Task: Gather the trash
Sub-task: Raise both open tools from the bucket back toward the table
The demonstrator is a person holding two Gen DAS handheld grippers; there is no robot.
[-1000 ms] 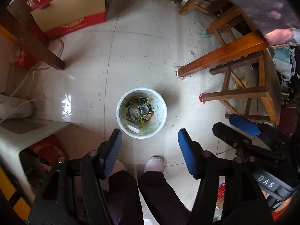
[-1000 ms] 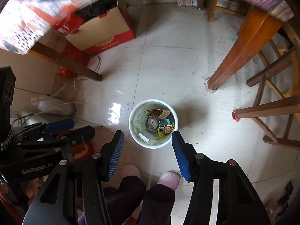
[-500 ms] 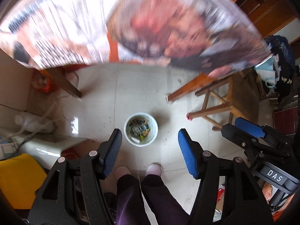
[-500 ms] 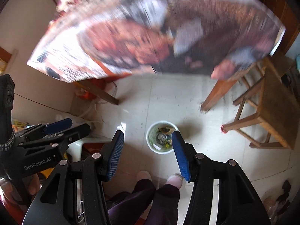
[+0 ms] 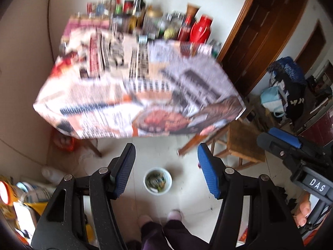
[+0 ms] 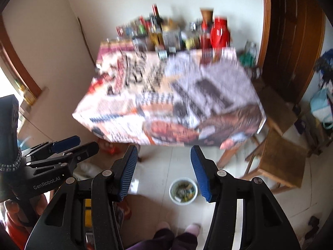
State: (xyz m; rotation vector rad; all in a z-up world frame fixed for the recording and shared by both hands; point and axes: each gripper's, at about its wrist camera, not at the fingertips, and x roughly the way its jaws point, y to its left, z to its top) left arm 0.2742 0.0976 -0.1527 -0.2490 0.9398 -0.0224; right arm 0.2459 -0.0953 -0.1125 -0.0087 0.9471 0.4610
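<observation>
A small white bin (image 5: 158,180) holding cans and wrappers stands on the tiled floor far below, also seen in the right wrist view (image 6: 183,190). My left gripper (image 5: 165,169) is open high above it, nothing between its blue pads. My right gripper (image 6: 164,169) is open too and empty. Each gripper shows at the edge of the other's view: the right one (image 5: 289,145) and the left one (image 6: 62,145). A table with a newspaper-print cloth (image 5: 135,91) fills the upper middle, blurred; bottles and jars (image 5: 145,18) crowd its far side.
Wooden stools (image 5: 245,143) stand right of the table. A dark wooden door (image 5: 264,33) is at the back right, bags (image 5: 287,91) piled beside it. The person's feet and dark trousers (image 5: 164,227) are below. Clutter lies at the left floor edge (image 5: 25,193).
Both grippers have risen a lot and tilted up. The bin has shrunk below, and the table top with its bottles has come into view. Jaws kept the same width.
</observation>
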